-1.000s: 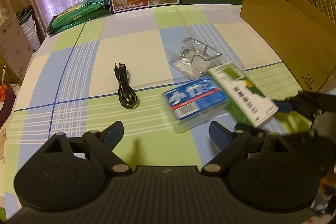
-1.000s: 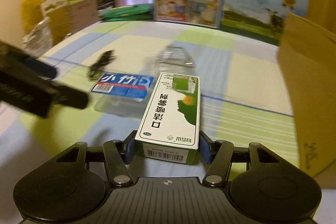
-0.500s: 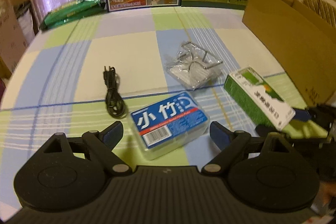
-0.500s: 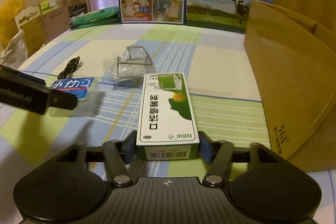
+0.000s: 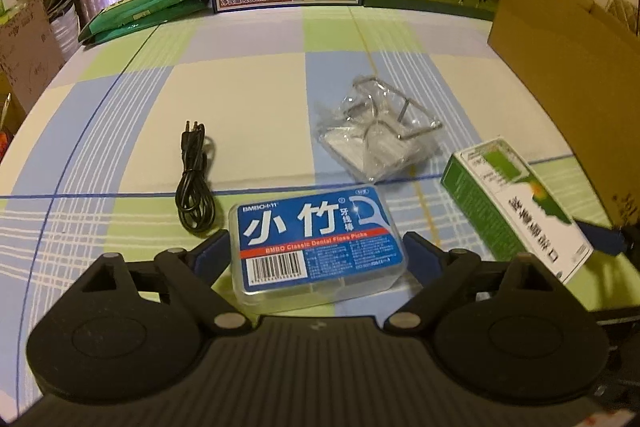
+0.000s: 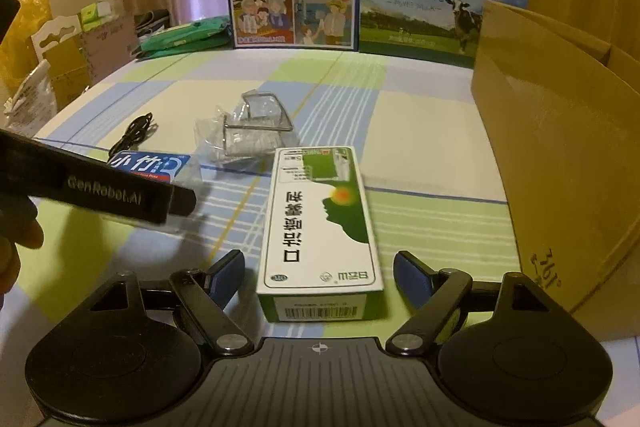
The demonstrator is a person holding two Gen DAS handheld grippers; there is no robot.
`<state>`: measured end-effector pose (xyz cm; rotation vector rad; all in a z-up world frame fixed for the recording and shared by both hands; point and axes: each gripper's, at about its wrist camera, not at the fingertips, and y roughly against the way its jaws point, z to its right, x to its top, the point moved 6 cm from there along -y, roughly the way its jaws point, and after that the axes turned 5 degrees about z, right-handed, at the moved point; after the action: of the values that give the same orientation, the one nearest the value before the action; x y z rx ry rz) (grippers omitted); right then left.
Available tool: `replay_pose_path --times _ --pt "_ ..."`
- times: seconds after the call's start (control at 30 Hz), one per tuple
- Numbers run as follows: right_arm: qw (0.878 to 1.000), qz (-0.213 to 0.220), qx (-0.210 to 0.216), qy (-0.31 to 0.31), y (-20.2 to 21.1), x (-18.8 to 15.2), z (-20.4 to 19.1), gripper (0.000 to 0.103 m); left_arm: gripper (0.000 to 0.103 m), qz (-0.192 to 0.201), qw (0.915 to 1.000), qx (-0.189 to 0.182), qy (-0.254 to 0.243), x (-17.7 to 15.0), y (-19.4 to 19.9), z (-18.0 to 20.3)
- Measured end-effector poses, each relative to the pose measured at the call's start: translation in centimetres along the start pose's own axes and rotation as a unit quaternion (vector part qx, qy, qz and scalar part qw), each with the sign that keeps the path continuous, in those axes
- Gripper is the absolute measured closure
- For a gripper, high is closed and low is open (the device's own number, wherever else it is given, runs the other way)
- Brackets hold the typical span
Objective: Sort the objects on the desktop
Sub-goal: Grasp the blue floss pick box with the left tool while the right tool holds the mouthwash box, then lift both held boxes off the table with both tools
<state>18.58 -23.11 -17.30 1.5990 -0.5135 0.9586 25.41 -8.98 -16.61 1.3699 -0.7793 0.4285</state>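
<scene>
Released, green box (image 6: 320, 223) lies between right tool's (image 6: 319, 269) spread fingers.

The floss box (image 5: 316, 247) is clear glossy plastic. The carton (image 6: 320, 223) is smooth printed card. Crinkled clear film wraps a wire rack (image 5: 380, 143). The tablecloth (image 5: 240, 99) looks matt; the big box (image 6: 560, 147) is plain cardboard.

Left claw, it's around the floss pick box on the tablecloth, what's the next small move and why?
Probably close the left claw on the floss pick box. The box lies flat on the tablecloth between the open fingers, with a small gap at each side, so nothing grips it yet. The right claw is also open, around the green and white carton.
</scene>
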Motion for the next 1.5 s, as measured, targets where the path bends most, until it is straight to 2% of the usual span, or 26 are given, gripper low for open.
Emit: replay_pose_path --times 0.03,0.07,0.1,0.17,0.3,0.6,0.63,0.67,0.73,0.77,0.9,1.07,1.5 --pt "1.000 0.000 0.000 0.002 0.0 0.0 0.0 0.027 0.015 -0.002 1.0000 0.002 0.001 -0.1 0.1 -0.1" --pt "1.000 0.000 0.000 0.001 0.0 0.0 0.0 0.044 0.015 -0.001 1.0000 0.001 0.004 -0.1 0.3 -0.3" --pt "1.000 -0.003 -0.001 -0.001 0.1 0.0 0.0 0.049 0.015 -0.001 1.0000 -0.002 0.006 -0.2 0.6 -0.4" --pt "1.000 -0.008 -0.004 -0.003 0.4 -0.1 0.1 0.050 0.015 0.000 1.0000 -0.006 0.005 -0.4 1.3 -0.6" --pt "1.000 -0.018 -0.006 -0.008 1.8 -0.5 0.2 0.050 0.015 -0.002 0.9996 -0.022 -0.020 -1.7 3.4 -0.1" --pt "0.999 -0.032 -0.020 -0.025 8.8 -3.5 0.0 0.050 0.015 0.001 0.9960 -0.059 -0.068 -6.5 9.1 2.9" --pt "0.999 -0.033 -0.021 -0.027 9.2 -4.0 0.0 0.047 0.015 -0.002 0.9952 -0.060 -0.077 -7.1 9.3 3.2" --pt "0.999 -0.033 -0.022 -0.030 9.5 -4.3 0.1 0.039 0.015 -0.007 0.9945 -0.060 -0.085 -7.6 9.3 3.5" --pt "0.998 -0.034 -0.027 -0.034 9.5 -4.4 0.2 0.029 0.015 -0.019 0.9933 -0.056 -0.099 -8.2 8.9 3.6" --pt "0.999 -0.033 -0.028 -0.034 9.4 -4.5 0.2 0.028 0.015 -0.023 0.9931 -0.053 -0.102 -8.4 8.7 3.5" --pt "0.999 -0.026 -0.027 -0.033 9.1 -4.3 0.1 0.028 0.015 -0.016 0.9949 -0.051 -0.086 -8.2 8.5 3.1" --pt "0.998 -0.041 -0.025 -0.041 8.0 -4.8 0.2 0.028 0.015 -0.009 0.9961 -0.045 -0.076 -7.6 8.1 2.9" --pt "0.999 -0.026 -0.022 -0.033 7.8 -4.3 0.0 0.029 0.019 -0.025 0.9978 -0.026 -0.055 -7.9 7.5 2.2"
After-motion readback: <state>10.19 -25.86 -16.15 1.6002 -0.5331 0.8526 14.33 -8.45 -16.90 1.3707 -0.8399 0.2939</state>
